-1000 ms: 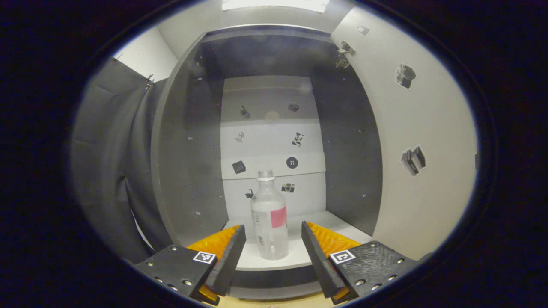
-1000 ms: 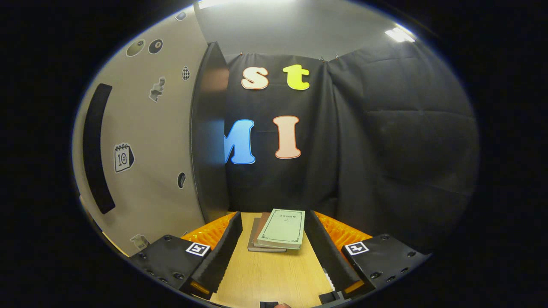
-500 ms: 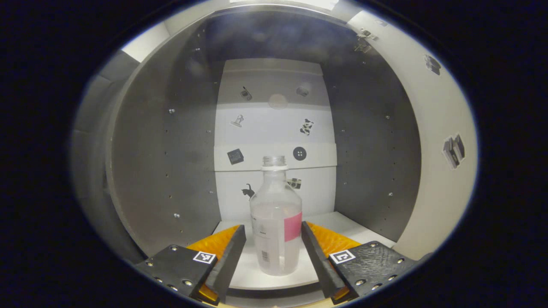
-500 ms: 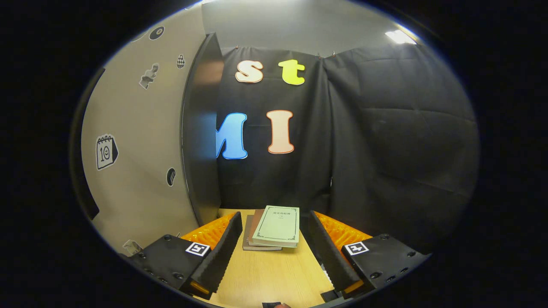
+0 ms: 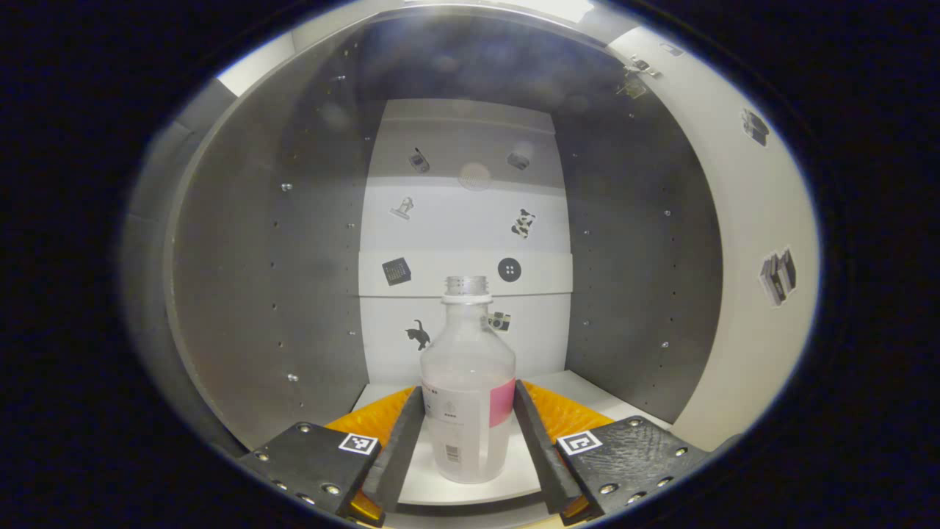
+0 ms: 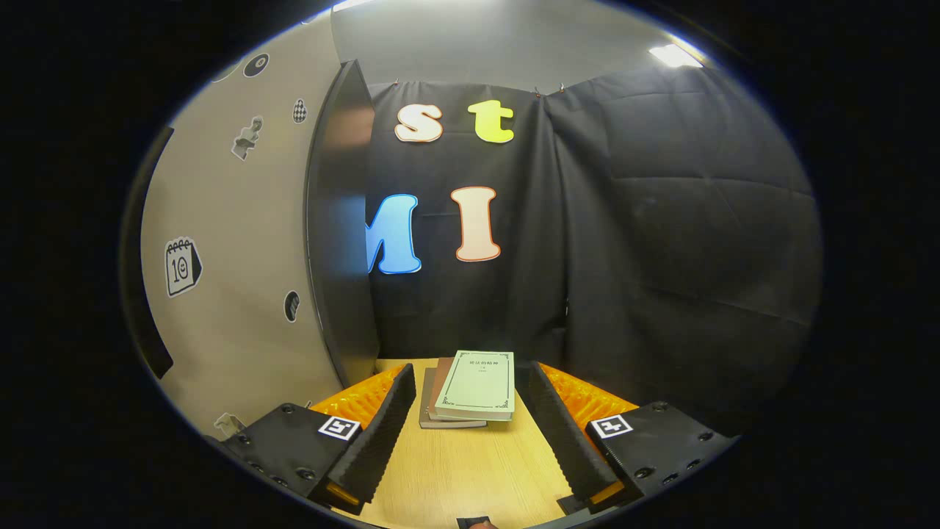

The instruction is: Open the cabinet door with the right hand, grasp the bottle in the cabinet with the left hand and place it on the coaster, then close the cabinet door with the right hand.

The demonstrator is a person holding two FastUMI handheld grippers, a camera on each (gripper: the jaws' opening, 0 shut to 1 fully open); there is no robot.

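This is a staged recording booth, not a real home: black cloth [image 6: 661, 220] hangs as the wall behind a wooden tabletop [image 6: 463, 470] with stacked books [image 6: 470, 389], and small stickers [image 5: 520, 222] dot the cabinet [image 5: 294, 257].

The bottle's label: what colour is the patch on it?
Pink, on an otherwise white label on the bottle; it shows best in the left gripper view.

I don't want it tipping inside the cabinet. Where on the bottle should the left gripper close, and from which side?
Grip the bottle on its straight lower body, around the label, coming level from the open front as the left gripper does now. It stands upright, and the shoulder and neck taper, so fingers would likely slip there.
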